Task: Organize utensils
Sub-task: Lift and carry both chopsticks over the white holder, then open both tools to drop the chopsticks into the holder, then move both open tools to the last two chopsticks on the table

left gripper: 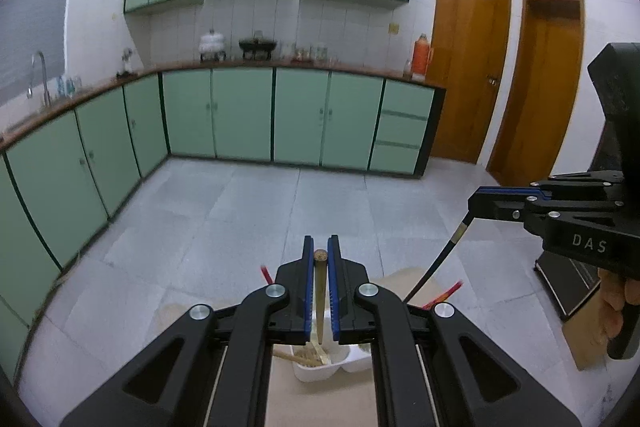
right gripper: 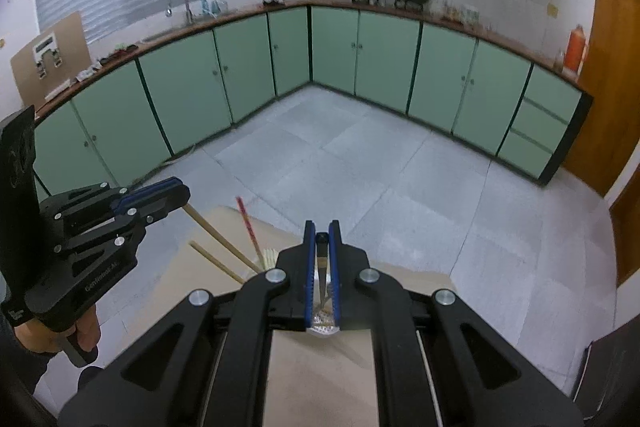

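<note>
Bamboo chopstick (left gripper: 320, 291) pinched in left gripper (left gripper: 321, 247), black chopstick (right gripper: 321, 269) in right gripper (right gripper: 321, 231).

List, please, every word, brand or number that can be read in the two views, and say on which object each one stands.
"DAS": white letters on the black body of the right gripper, left wrist view.
"GenRobot.AI": white print on the side of the left gripper, right wrist view; small, and my reading is not certain.
Small white print low on the left gripper's handle: too blurred to read.
</note>
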`<state>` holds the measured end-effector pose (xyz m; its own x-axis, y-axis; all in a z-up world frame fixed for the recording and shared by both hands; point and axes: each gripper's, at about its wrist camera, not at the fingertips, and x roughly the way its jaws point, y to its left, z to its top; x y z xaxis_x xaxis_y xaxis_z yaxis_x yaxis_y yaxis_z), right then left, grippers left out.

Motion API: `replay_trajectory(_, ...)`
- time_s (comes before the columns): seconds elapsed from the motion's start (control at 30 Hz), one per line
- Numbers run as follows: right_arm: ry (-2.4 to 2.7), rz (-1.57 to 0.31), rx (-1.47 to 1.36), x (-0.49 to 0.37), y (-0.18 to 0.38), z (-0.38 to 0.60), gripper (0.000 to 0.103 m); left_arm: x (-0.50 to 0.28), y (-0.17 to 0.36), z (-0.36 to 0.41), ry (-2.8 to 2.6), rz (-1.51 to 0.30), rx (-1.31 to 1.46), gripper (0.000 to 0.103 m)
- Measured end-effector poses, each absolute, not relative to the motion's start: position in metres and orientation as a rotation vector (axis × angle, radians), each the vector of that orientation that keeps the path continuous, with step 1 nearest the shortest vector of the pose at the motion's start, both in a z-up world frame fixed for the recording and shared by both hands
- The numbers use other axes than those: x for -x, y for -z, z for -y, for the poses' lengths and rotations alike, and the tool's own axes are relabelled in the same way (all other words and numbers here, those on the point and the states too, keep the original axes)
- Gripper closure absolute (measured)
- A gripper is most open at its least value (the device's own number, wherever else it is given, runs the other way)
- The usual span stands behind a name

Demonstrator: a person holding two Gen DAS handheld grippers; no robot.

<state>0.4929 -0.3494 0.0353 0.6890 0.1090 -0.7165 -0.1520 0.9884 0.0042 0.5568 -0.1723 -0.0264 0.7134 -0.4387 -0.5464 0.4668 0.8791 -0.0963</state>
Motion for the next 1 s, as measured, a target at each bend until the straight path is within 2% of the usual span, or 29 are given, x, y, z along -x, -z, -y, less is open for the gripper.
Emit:
replay_trajectory(0.2, -0.150, -0.860, 0.050, -0.502, 0.009, 0.349, 0.096, -0.567, 0.069, 0.175, 0.502, -0.676, -0.057, 0.096)
replay_trajectory(0.3, -0.151, -0.843, 0.032, -0.492, 0.010, 0.351, 0.085, -0.563, 0.067, 0.165, 0.501, -0.673, -0.043, 0.093)
replay_trajectory(0.43, -0.166, -0.764, 0.002, -0.454, -0.008, 0.360, 0.078, -0.537, 0.049, 0.142, 0.503, -0.630, -0.046, 0.087)
replay_trajectory(0.53, -0.177, -0.687, -0.014, -0.404, -0.014, 0.363, 0.071, -0.505, 0.040, 0.119, 0.495, -0.590, -0.040, 0.076)
replay_trajectory(0.6, -0.183, -0.647, -0.031, -0.365, -0.005, 0.364, 0.065, -0.473, 0.041, 0.098, 0.491, -0.561, -0.022, 0.064)
replay_trajectory(0.7, -0.162, -0.614, -0.008, -0.294, 0.038, 0.357, 0.063, -0.423, 0.060, 0.071, 0.446, -0.517, -0.019, 0.050)
replay_trajectory(0.77, -0.141, -0.629, -0.011, -0.249, 0.087, 0.347, 0.063, -0.392, 0.084, 0.057, 0.410, -0.512, -0.021, 0.045)
replay_trajectory(0.9, -0.152, -0.721, 0.003, -0.177, 0.188, 0.306, 0.063, -0.331, 0.142, 0.035, 0.358, -0.560, -0.001, 0.043)
replay_trajectory(1.0, -0.184, -0.793, 0.016, -0.148, 0.240, 0.273, 0.063, -0.295, 0.176, 0.032, 0.346, -0.603, 0.011, 0.043)
